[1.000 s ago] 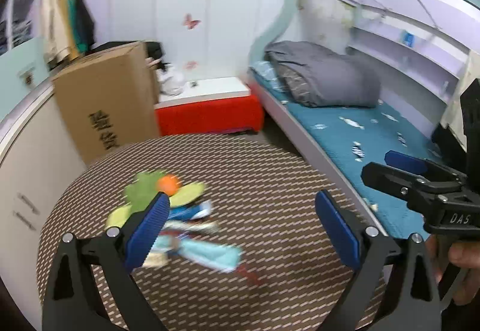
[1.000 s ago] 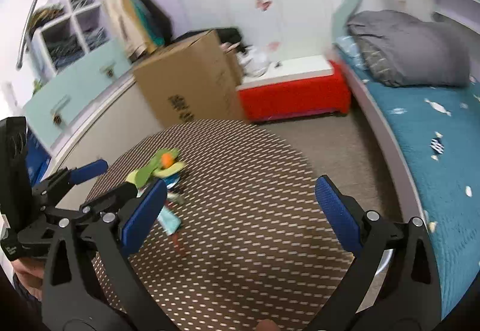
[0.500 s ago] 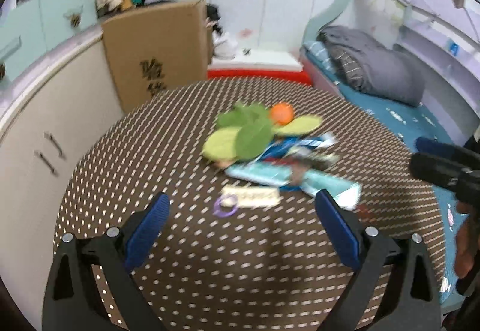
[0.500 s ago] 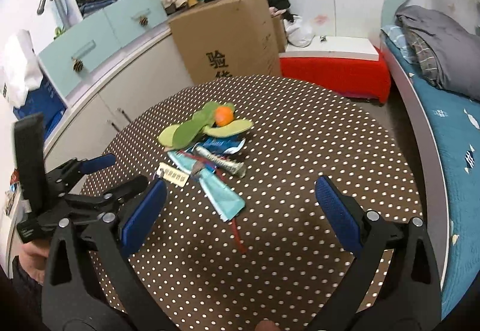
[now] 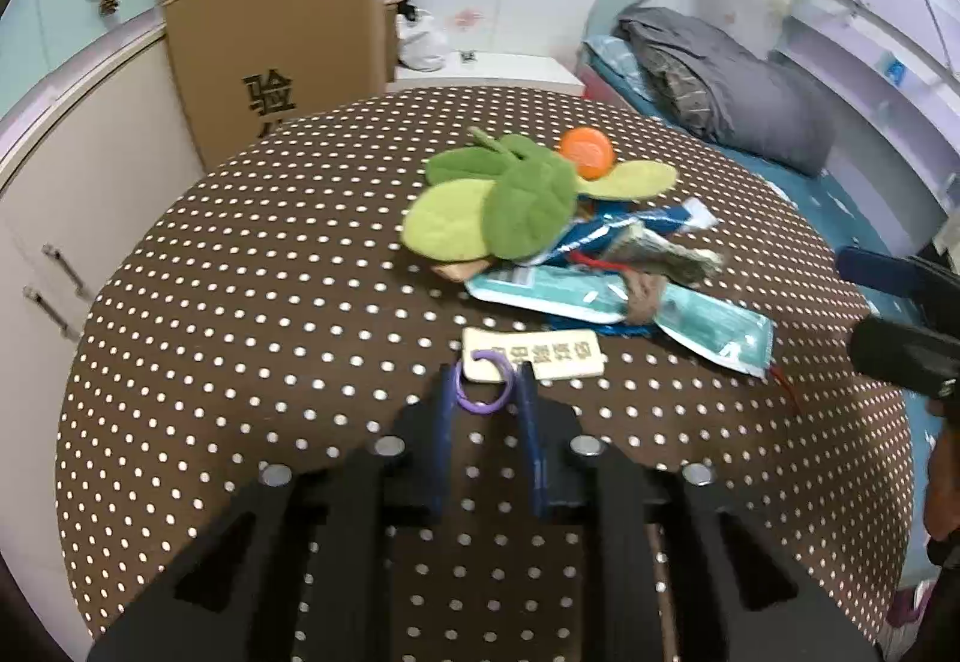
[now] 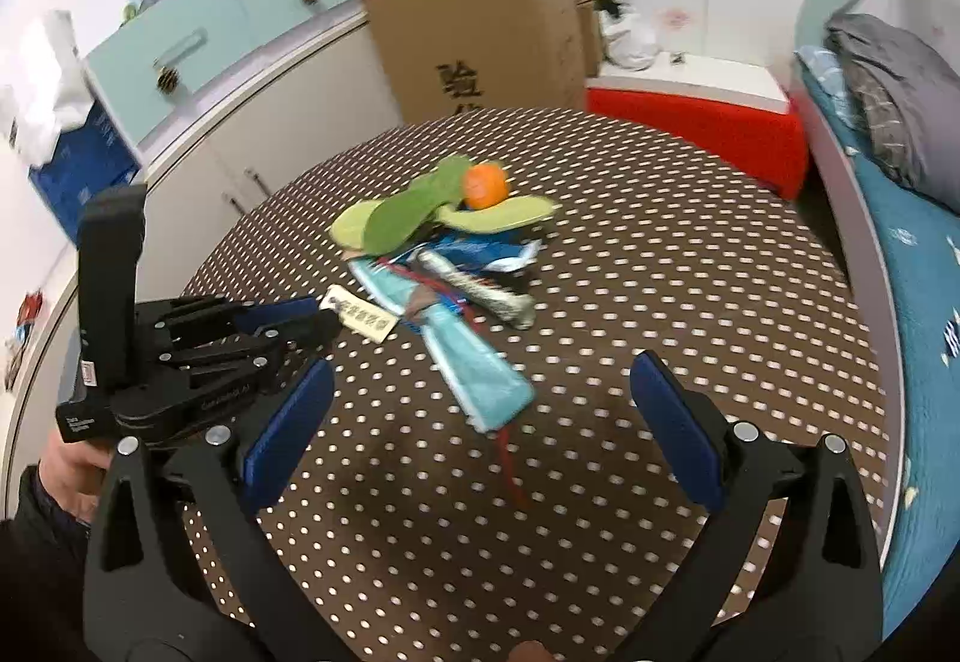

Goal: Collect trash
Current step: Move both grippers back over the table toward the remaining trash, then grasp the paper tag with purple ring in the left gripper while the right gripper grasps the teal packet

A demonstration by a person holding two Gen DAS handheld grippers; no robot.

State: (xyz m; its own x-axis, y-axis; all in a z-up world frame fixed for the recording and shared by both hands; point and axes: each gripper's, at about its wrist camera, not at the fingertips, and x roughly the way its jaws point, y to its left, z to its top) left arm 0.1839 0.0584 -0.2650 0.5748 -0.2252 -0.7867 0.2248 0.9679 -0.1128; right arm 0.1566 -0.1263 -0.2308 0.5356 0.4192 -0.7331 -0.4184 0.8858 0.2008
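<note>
Bedroom setting: a round table [image 5: 252, 266] with a brown dotted cloth stands between a cabinet, a cardboard box [image 5: 276, 50] and a bed [image 6: 912, 242].

Trash location: all items lie in one cluster near the table centre. The cluster holds green leaves [image 5: 510, 206], an orange ball [image 5: 587, 153], a blue wrapper [image 5: 630, 227], a teal wrapper [image 5: 678, 314], a red strip [image 6: 507, 452] and a tag [image 5: 540, 356] with a purple ring [image 5: 483, 383].

Progress: no item has left the table and no bin is visible. Judged from this, collection is at its first pick, with the whole cluster left to clear.

Left gripper [image 5: 485, 383]: the jaws have just been closing and now stand narrow, flanking the ring. The ring sits between the pads; whether they press on it cannot be told, and the tag lies flat on the cloth.

Right gripper [image 6: 480, 422]: the jaws are spread wide and hold nothing. It hovers over the table's near side, aimed at the teal wrapper's near end.

Orientation: in the left view, the tag's long axis runs left to right, across the gripper's line, ring end at the left. The teal wrapper's long axis runs diagonally, far left to near right.
</note>
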